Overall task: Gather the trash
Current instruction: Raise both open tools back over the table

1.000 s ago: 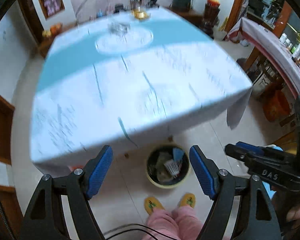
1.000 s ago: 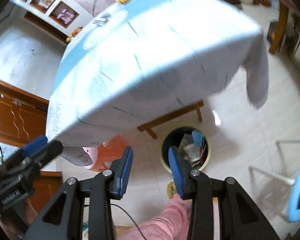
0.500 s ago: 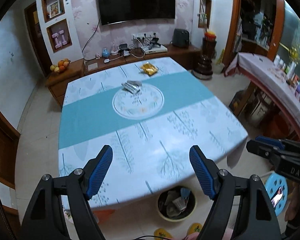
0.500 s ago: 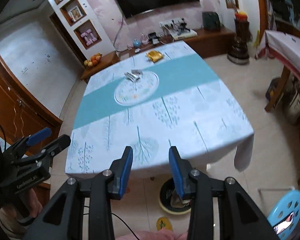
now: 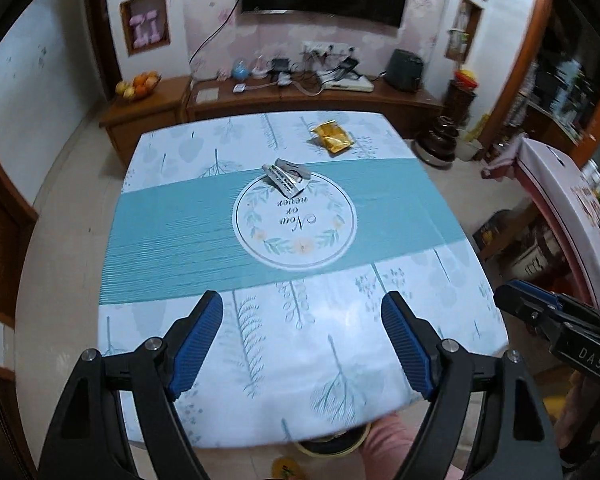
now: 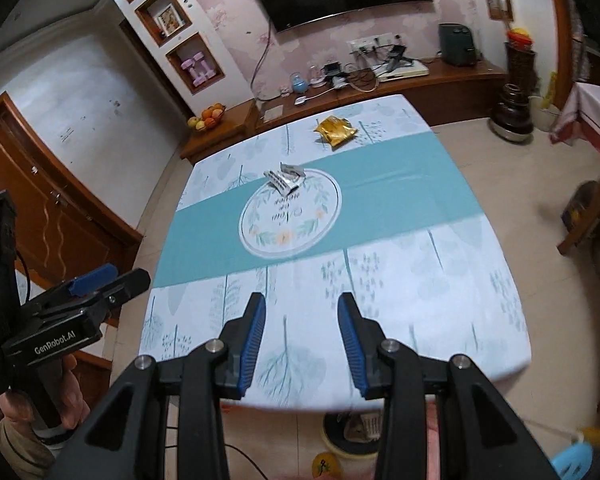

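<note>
A table [image 5: 172,240] wore a white leaf-print cloth crossed by a teal band with a round emblem. A silver wrapper [image 5: 286,174] lay on the emblem's far edge; a yellow packet [image 5: 333,138] lay farther right.

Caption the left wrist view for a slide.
Open left gripper, its jaws opening, above the table; silver wrapper and yellow packet remain.

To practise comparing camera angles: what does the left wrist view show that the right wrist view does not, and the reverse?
Only the left wrist view shows the right gripper from the side. Only the right wrist view shows the wooden door, the trash bin with its contents, and the left gripper from the side. Both show the yellow wrapper, silver wrapper and table.
</note>
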### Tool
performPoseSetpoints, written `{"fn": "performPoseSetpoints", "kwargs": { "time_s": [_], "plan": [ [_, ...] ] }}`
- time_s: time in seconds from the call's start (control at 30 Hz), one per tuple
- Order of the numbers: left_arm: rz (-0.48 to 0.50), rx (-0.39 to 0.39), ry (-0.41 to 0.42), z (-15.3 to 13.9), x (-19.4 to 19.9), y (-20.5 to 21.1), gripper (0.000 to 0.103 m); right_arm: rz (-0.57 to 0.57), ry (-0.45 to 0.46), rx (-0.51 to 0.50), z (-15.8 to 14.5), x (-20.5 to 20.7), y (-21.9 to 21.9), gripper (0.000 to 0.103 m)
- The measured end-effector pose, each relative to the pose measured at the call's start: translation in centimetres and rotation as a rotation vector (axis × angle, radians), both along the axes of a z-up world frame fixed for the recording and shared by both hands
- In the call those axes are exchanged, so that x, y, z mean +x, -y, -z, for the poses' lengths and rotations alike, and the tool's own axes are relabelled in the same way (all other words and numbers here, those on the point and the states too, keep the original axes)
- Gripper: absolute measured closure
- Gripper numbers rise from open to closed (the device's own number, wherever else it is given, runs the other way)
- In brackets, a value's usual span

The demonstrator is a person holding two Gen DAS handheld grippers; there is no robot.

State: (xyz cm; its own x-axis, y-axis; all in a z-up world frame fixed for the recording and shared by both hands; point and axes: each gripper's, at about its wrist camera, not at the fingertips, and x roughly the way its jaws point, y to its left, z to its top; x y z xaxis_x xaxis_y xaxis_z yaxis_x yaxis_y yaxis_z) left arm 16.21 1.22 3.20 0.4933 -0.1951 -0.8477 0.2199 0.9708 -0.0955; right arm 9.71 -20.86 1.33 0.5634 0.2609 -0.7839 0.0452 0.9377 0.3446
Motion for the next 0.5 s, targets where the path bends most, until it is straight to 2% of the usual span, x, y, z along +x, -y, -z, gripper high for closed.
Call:
{"fn": "performPoseSetpoints", "kwargs": {
  "time_s": [0.13,0.33,0.4,0.5],
  "plan": [
    [-0.085,-0.019,-0.083,1.2,5.5,2.3,0.023,-0.074,-0.01,0.018,0.5,5.8,2.5,0.061],
    [-0.235,-0.099,-0.214,3.6,13.8,4.6,0.023,-0.192,-0.044,0.038,1.3,16.8,7.1,0.052],
    [-0.286,-0.108,-0.238,4.5,16.3,5.0,0.023,-0.223,-0.049,0.046,1.6,20.1,8.1,0.041],
    [-0.35,-0.116,-0.27,6.0,19.5,5.3,0.023,-0.258,-0.055,0.042,2.3,25.1,9.3,0.037]
  ]
}}
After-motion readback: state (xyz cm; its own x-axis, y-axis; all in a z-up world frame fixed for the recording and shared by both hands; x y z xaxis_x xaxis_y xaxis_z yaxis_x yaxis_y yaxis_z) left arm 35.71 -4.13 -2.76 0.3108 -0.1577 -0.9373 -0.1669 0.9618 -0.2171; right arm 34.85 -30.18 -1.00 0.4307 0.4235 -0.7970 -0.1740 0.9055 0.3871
